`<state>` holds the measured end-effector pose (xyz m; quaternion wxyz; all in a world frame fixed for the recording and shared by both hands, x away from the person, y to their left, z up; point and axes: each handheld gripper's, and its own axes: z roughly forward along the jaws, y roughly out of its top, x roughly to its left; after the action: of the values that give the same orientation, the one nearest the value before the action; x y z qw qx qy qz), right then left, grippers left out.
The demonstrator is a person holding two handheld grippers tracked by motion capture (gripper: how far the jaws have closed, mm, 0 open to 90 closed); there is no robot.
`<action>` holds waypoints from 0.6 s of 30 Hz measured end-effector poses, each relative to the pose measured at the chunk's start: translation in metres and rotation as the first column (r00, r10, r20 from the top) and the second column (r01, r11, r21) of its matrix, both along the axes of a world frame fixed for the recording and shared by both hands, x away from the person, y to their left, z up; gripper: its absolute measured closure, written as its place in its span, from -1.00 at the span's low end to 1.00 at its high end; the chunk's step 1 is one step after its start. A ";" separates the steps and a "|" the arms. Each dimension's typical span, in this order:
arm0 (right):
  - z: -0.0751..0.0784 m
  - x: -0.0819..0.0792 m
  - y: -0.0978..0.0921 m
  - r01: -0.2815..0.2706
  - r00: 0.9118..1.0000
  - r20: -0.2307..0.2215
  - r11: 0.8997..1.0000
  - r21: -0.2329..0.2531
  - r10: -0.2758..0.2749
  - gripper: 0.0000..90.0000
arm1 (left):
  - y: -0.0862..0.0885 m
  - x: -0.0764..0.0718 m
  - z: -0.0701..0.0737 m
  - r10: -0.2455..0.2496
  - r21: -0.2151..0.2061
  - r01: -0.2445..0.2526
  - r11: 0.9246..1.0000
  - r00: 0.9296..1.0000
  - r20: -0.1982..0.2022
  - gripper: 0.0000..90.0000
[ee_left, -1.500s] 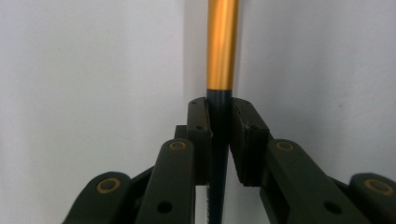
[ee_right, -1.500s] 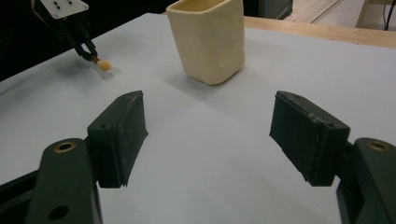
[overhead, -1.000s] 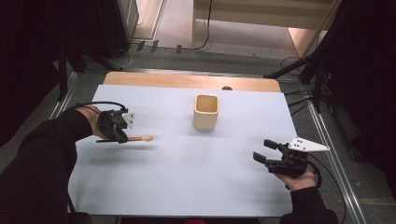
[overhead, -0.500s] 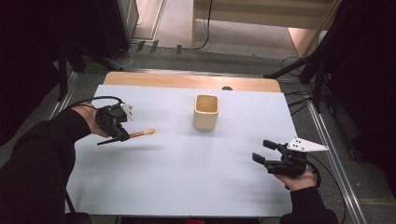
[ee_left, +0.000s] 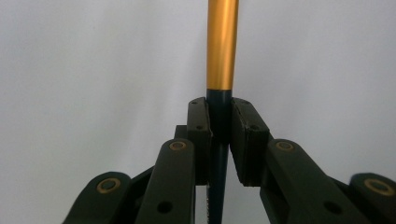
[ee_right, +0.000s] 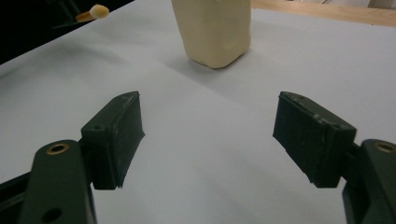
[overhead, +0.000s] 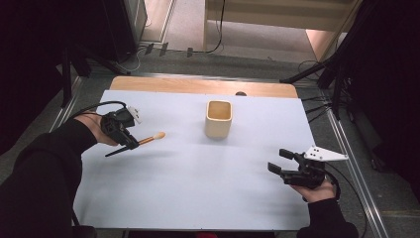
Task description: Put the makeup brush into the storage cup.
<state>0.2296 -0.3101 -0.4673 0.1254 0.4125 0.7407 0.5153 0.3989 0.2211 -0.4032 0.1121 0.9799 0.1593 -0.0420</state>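
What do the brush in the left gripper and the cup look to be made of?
Brush: gold ferrule shines like polished metal, dark glossy handle probably lacquered wood or plastic, pale soft tip. Cup: cream, matte, slightly dimpled walls, likely ceramic or moulded plastic; hard to tell which.

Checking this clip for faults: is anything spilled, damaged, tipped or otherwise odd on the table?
Nothing stands out. The cream square cup stands upright on the white table; the left hand-held gripper grips the dark-and-gold brush cleanly; the right hand-held gripper is open.
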 end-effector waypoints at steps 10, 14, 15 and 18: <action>0.000 0.000 0.000 0.007 1.000 0.007 1.000 -0.001 -0.007 -0.44 | 0.005 -0.002 0.002 0.035 -0.067 -0.035 0.997 0.999 0.001 0.77; 0.000 0.000 0.000 0.007 1.000 0.005 1.000 0.001 -0.007 -0.44 | 0.004 -0.005 0.005 0.045 -0.109 -0.046 0.993 0.999 -0.010 0.77; 0.000 0.000 -0.001 0.006 1.000 0.010 1.000 0.005 -0.006 -0.44 | 0.004 -0.006 0.006 0.041 -0.114 -0.041 0.993 0.999 -0.005 0.77; 0.001 0.000 0.000 0.005 1.000 0.010 1.000 0.007 -0.005 -0.44 | 0.003 -0.009 0.009 0.045 -0.141 -0.043 0.989 0.999 0.012 0.77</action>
<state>0.2292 -0.3106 -0.4665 0.1288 0.4124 0.7371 0.5196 0.3903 0.2244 -0.3940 0.1830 0.9662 0.1765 -0.0432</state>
